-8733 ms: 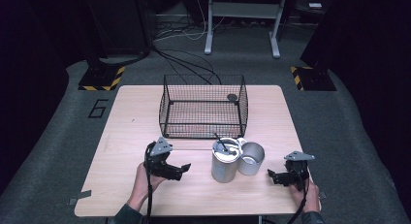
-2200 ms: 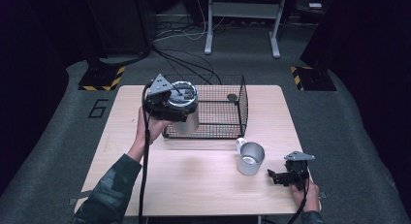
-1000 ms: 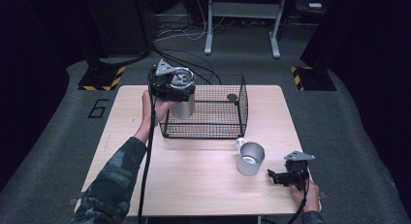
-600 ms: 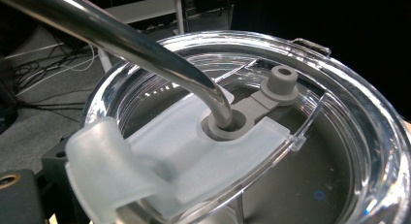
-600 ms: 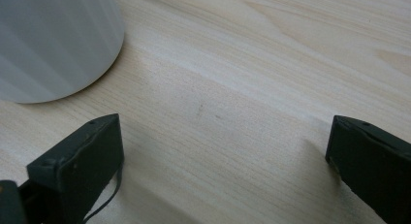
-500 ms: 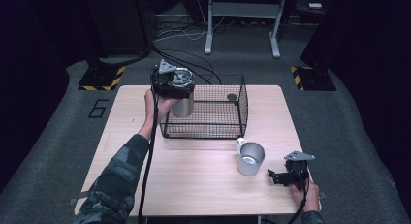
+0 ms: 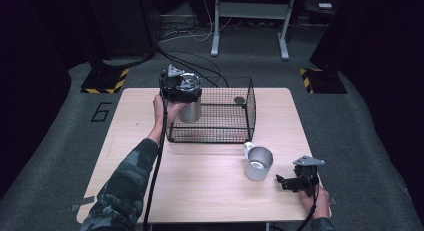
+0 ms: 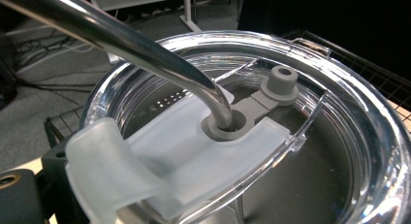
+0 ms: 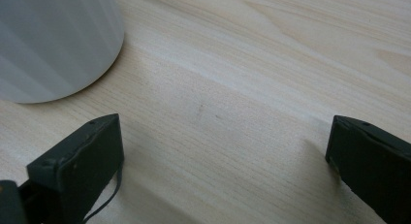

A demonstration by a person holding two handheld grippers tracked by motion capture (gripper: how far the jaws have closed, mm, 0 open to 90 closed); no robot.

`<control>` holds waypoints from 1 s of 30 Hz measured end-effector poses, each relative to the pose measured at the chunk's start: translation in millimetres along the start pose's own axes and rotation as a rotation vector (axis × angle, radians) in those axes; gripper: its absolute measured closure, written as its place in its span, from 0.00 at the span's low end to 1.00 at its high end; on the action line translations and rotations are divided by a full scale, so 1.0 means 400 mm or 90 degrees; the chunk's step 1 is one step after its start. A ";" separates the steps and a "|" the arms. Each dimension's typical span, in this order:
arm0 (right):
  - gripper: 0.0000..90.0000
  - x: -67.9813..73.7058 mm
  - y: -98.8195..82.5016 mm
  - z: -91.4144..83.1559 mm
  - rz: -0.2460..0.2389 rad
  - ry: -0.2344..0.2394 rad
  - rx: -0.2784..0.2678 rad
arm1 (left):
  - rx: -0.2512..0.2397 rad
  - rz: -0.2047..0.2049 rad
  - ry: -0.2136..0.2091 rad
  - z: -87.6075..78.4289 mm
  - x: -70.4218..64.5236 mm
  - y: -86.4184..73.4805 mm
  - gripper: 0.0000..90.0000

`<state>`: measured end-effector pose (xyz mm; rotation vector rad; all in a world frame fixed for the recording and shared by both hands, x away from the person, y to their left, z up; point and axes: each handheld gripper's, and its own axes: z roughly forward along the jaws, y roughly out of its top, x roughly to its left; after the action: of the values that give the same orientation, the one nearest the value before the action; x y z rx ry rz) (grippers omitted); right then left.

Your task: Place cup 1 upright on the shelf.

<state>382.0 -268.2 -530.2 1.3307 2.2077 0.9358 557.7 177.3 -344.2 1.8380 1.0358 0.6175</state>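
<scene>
A steel tumbler (image 7: 191, 111) with a clear lid (image 8: 271, 136) and a bent metal straw (image 8: 145, 49) hangs upright at the left end of the black wire basket (image 7: 220, 133). My left gripper (image 7: 180, 87) is shut on its top, up by the lid. Whether the tumbler's base touches the basket floor I cannot tell. A metal mug (image 7: 258, 163) with a handle stands on the table in front of the basket. Just right of the mug, my right gripper (image 7: 289, 182) rests on the wood, open. Its jaws stand wide apart (image 9: 218, 151), with the mug's wall (image 9: 53, 40) at the upper left.
A small dark round thing (image 7: 239, 100) lies in the basket's far right corner. The wooden table (image 7: 150, 186) has bare surface on its left and front. Dark floor, cables and a stand's legs lie beyond the far edge.
The left gripper has lifted the tumbler from beside the mug and carried it to the basket's left end. In the last second it sank slightly. The right gripper has stayed put.
</scene>
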 end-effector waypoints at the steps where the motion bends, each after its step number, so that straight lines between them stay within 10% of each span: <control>1: 0.00 0.001 0.000 0.000 0.003 -0.001 0.001 | 0.006 -0.001 0.002 0.007 0.001 -0.005 0.04; 30: 0.00 0.000 0.000 0.000 0.000 0.000 0.001 | 0.067 -0.028 0.032 0.108 0.002 -0.081 0.04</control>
<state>382.0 -268.2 -530.1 1.3311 2.2096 0.9344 577.9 165.3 -392.7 1.8934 1.1589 0.5956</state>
